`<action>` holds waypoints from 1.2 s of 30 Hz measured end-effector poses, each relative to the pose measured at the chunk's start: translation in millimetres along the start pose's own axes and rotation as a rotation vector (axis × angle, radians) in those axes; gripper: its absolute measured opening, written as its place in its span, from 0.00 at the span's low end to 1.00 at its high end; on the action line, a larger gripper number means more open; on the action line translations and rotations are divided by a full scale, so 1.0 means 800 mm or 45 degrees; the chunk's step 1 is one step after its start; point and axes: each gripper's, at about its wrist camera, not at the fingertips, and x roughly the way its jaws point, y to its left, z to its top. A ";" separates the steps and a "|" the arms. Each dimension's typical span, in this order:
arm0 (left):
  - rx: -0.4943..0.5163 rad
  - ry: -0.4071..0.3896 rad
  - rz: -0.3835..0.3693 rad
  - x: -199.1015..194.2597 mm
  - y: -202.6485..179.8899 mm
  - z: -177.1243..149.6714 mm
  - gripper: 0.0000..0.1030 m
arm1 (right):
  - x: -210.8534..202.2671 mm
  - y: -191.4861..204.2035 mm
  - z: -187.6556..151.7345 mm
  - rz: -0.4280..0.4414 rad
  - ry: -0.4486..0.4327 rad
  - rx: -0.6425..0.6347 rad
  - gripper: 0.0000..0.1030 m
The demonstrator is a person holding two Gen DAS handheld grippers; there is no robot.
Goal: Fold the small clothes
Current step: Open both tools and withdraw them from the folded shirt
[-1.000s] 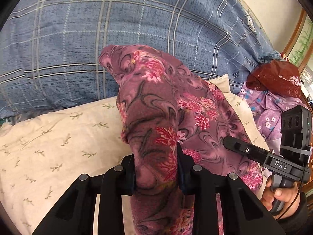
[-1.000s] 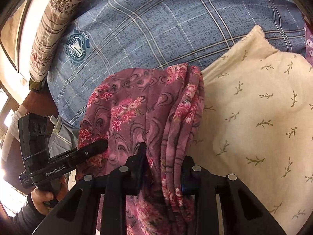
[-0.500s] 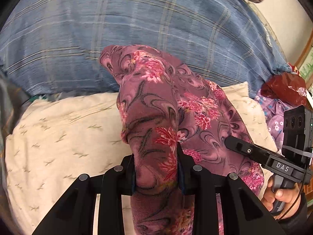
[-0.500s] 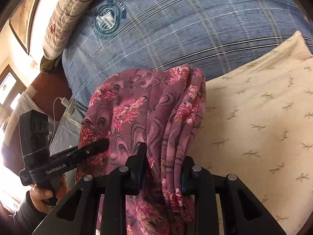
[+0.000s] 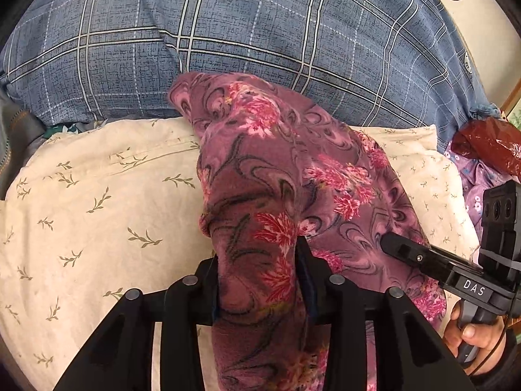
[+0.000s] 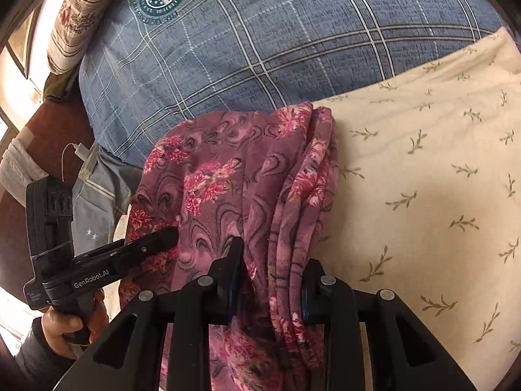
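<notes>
Item: floral garment (image 5: pixel 280 176), draped over cream pillow (image 5: pixel 97 202), blocking my view ahead. My left tool (image 5: pixel 260 280) pinches one fold, jaws opening; my right tool (image 6: pixel 270 280) pinches another. Behind: blue plaid bedding (image 5: pixel 260 32). Right: red bag (image 5: pixel 488 143).

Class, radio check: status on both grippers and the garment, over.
Left gripper opening, floral garment between its fingers. Right gripper shut on garment. Garment over cream pillow. Nothing in the way.

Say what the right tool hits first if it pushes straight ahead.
The floral cloth already bunched between the right tool fingers; past it, probably the cream pillow, though depth is unclear.
</notes>
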 end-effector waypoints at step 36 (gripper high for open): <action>0.159 -0.308 0.386 -0.197 -0.028 -0.139 0.83 | -0.133 0.099 -0.099 -0.293 -0.148 -0.240 0.75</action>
